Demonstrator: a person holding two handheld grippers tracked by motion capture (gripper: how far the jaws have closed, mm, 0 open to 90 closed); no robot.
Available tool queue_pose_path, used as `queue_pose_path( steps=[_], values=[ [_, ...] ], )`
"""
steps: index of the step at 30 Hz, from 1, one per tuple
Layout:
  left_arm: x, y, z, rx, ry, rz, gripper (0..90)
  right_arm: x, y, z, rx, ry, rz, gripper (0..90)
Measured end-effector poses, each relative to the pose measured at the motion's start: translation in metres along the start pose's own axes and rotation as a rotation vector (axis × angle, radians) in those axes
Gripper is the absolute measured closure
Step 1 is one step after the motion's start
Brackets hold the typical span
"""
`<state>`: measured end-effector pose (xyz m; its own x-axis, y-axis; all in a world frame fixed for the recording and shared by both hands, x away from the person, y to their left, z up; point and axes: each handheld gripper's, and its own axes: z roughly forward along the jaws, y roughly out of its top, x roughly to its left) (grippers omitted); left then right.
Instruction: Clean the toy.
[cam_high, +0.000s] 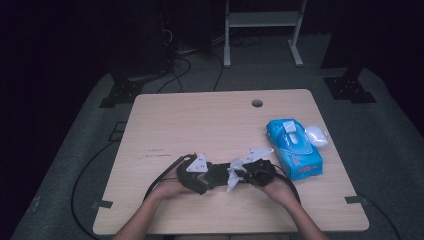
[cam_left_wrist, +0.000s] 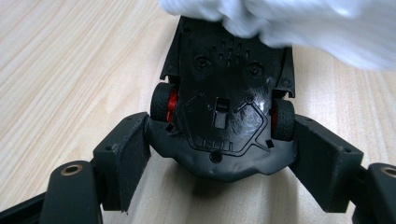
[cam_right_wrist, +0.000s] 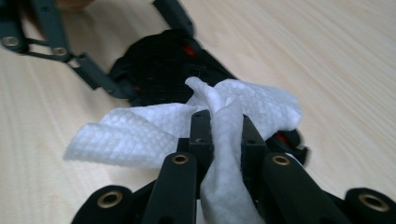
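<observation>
While you are clamping the black toy car belly-up between the jaws of your left gripper, its top side is lying hidden against the table, and only the chassis and two red-hubbed wheels are showing in the left gripper view. The car's far end is disappearing under the white wipe, so you cannot make out that end at all. In the high view the car is sitting near the table's near edge, between your two hands, with its long axis running left to right; it is too dark there to tell the nose from the tail.

Your right gripper is pinching the wipe tightly between its jaws, and the crumpled sheet is pressing on the end of the car nearest that gripper. In the high view that gripper is meeting the left gripper across the car, with the wipe bunching between them.

Farther right, a blue pack of wipes is lying near the table's right edge, and a small white rounded object, hard to identify, is resting just beside it. Your forearms are cut off at the bottom of the high view.
</observation>
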<state>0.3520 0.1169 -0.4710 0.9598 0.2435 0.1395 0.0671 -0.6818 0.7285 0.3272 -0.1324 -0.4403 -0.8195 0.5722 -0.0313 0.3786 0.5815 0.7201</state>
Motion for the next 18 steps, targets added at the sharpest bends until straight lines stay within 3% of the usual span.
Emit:
queue_pose_path(
  steps=[2, 6, 10, 18],
  values=[
    [0.000, -0.001, 0.000, 0.003, -0.001, -0.002, 24.2, 0.002, 0.000, 0.000, 0.000, 0.008, -0.008, 79.8],
    [0.001, -0.002, -0.001, 0.012, -0.002, 0.008, 24.2, -0.003, -0.008, -0.008, -0.003, 0.051, 0.033, 79.8],
    [0.001, -0.001, -0.001, 0.009, 0.001, 0.014, 24.2, -0.006, -0.017, -0.014, -0.016, 0.065, 0.079, 79.7],
    [0.001, 0.000, -0.001, -0.006, -0.002, 0.006, 24.2, -0.005, -0.018, -0.012, -0.012, 0.064, 0.076, 79.7]
  ],
)
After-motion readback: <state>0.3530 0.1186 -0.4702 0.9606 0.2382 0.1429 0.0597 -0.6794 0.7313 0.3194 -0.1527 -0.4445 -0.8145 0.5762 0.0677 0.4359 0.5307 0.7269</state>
